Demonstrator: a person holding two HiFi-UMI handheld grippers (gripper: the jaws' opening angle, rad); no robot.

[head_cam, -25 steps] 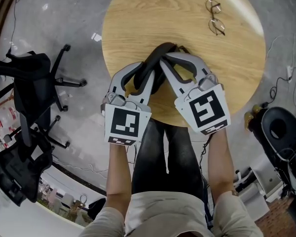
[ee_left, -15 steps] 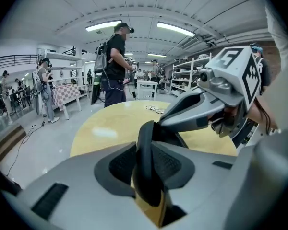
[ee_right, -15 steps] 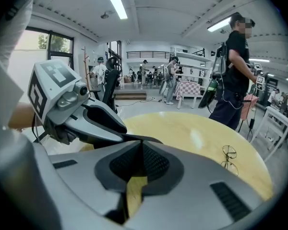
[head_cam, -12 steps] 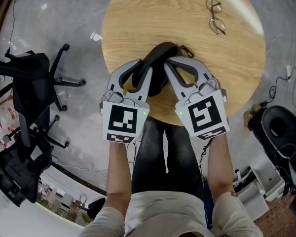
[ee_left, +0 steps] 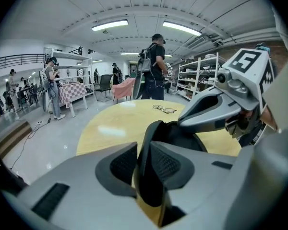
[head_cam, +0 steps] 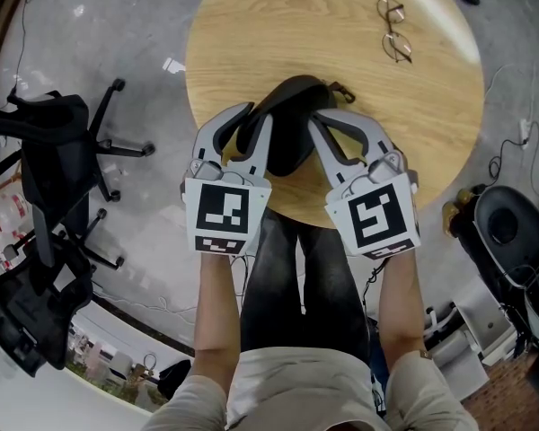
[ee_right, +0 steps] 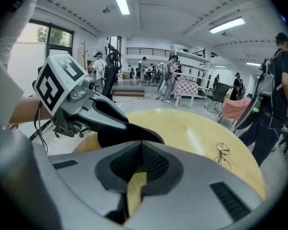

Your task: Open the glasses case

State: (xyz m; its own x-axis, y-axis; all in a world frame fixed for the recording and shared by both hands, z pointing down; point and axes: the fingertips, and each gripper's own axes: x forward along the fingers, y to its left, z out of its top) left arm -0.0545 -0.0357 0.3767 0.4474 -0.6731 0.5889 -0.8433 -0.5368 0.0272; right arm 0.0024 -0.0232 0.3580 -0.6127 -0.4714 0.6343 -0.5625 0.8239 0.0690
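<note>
– over the near rim of the round wooden table (head_cam: 341,52), what are the arms doing?
– both reach forward from the body side by side. the left forearm (head_cam: 214,308) and the right forearm (head_cam: 400,308) run almost parallel, one on each side of the dark trouser legs (head_cam: 278,268). the grippers' bodies cover the hands.
– and how do the grippers sit?
– they slant down toward the tabletop and lean inward, so their tips come together on the black glasses case (head_cam: 287,128). the left gripper (head_cam: 259,113) comes in at the case's left side. the right gripper (head_cam: 320,118) comes in at its right side.
– where is the case itself?
– it lies on the table close to the near edge, between the two sets of tongs.
– what about the tongs?
– the left jaws have just been closing and now stand narrow. their pads press on both faces of a black wall of the case that stands up between them. the right jaws are drawn together with the pads meeting, and their tips are at the case's right edge. i cannot tell whether a thin lip is caught there.
– anything smaller?
– a pair of thin-framed glasses (head_cam: 393,32) lies on the far right part of the table, well apart from the case.
</note>
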